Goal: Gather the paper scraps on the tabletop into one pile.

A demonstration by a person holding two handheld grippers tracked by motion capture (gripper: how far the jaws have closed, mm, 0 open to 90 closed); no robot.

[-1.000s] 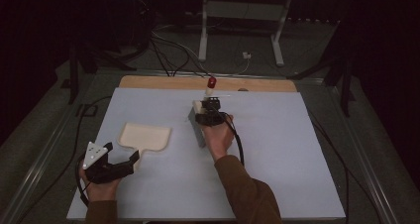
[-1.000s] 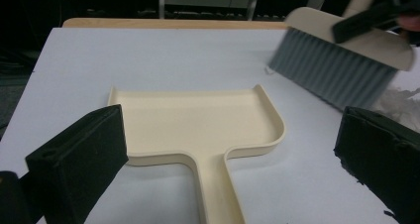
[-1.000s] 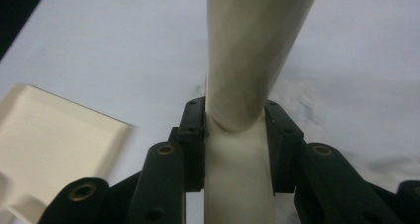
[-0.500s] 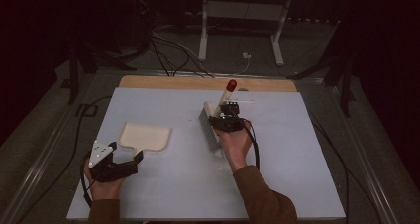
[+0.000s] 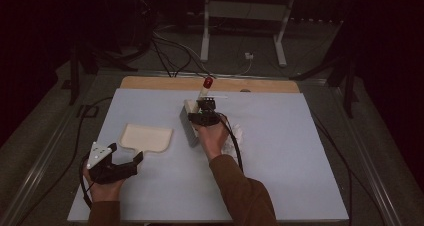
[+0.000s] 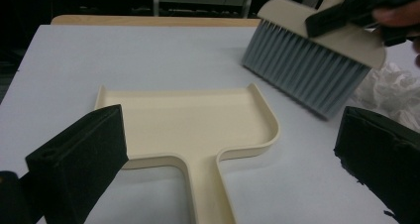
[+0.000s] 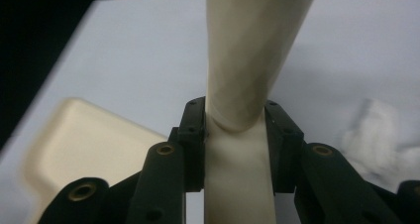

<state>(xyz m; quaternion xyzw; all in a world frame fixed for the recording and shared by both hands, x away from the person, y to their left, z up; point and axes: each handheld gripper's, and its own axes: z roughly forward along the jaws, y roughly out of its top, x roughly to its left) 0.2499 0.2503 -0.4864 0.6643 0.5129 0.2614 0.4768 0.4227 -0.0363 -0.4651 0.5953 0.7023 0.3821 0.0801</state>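
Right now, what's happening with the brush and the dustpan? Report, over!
Right gripper shut on cream hand brush with grey bristles. Left gripper open, just short of cream plastic dustpan. Crumpled white paper beside brush, nothing blocking.

left hand-held gripper (image 5: 125, 162) gaping, right hand-held gripper (image 5: 204, 112) clamped

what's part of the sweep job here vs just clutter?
In the job:
- brush, clamped in the right gripper
- dustpan, in front of the open left gripper
- crumpled white paper

Lying about:
- cables on the floor
- metal stand behind the table
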